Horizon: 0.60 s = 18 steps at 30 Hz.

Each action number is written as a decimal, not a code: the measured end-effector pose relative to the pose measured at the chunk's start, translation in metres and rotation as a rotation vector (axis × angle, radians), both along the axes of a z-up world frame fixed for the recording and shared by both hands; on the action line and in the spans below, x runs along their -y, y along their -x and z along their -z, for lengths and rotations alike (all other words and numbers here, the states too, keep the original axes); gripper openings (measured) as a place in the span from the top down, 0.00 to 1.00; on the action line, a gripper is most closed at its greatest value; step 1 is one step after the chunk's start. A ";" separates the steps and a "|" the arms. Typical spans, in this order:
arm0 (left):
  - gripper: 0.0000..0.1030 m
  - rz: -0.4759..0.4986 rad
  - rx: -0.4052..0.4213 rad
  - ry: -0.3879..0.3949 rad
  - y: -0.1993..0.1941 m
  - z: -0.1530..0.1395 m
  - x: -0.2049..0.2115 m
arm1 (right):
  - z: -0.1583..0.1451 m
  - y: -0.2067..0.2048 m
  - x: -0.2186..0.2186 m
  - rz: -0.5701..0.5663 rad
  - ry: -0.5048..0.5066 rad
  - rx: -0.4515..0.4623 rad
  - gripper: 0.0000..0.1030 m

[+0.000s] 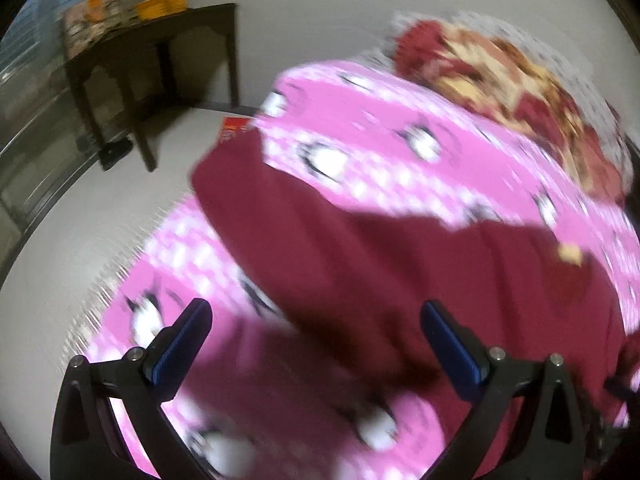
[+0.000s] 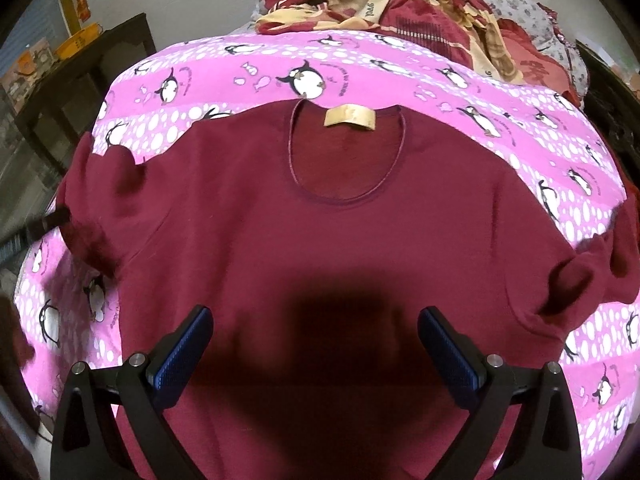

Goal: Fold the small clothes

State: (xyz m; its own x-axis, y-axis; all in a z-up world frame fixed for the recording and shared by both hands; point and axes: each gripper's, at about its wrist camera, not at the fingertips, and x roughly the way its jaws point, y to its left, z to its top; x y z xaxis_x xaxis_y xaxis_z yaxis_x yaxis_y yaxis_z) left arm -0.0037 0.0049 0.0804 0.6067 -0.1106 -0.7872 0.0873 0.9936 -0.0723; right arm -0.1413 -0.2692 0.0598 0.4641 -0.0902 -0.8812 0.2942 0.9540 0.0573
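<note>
Maroon tee (image 2: 320,248) is lying flat on the penguin sheet (image 2: 460,92) with both the left gripper (image 1: 316,344) and right gripper (image 2: 316,348) hanging spread and empty, so I'd be pinching each sleeve edge cleanly first.

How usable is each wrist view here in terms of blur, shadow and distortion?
Left wrist view: strong motion blur smears the maroon shirt and penguin sheet; only the left gripper is sharp. Right wrist view: sharp, but a dark shadow falls on the shirt ahead of the right gripper; fisheye bulges the sheet.

Motion-blurred maroon shirt (image 1: 400,280)
</note>
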 end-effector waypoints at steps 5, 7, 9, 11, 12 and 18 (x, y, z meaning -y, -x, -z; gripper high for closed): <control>0.00 -0.126 -0.015 0.029 -0.055 0.006 -0.046 | 0.006 -0.005 -0.001 -0.008 -0.010 -0.020 0.00; 0.00 -0.155 -0.002 0.058 -0.071 0.007 -0.060 | 0.008 -0.007 -0.002 -0.013 -0.015 -0.025 0.00; 0.00 -0.196 -0.005 0.096 -0.091 0.012 -0.077 | 0.009 -0.010 -0.003 -0.019 -0.023 -0.029 0.00; 0.00 -0.249 -0.031 0.153 -0.112 0.021 -0.093 | 0.010 -0.013 -0.004 -0.029 -0.029 -0.034 0.00; 0.00 -0.268 -0.040 0.177 -0.117 0.025 -0.097 | 0.010 -0.014 -0.005 -0.032 -0.028 -0.035 0.00; 0.20 -0.349 -0.068 0.281 -0.151 0.049 -0.114 | 0.011 -0.020 -0.005 -0.043 -0.034 -0.044 0.00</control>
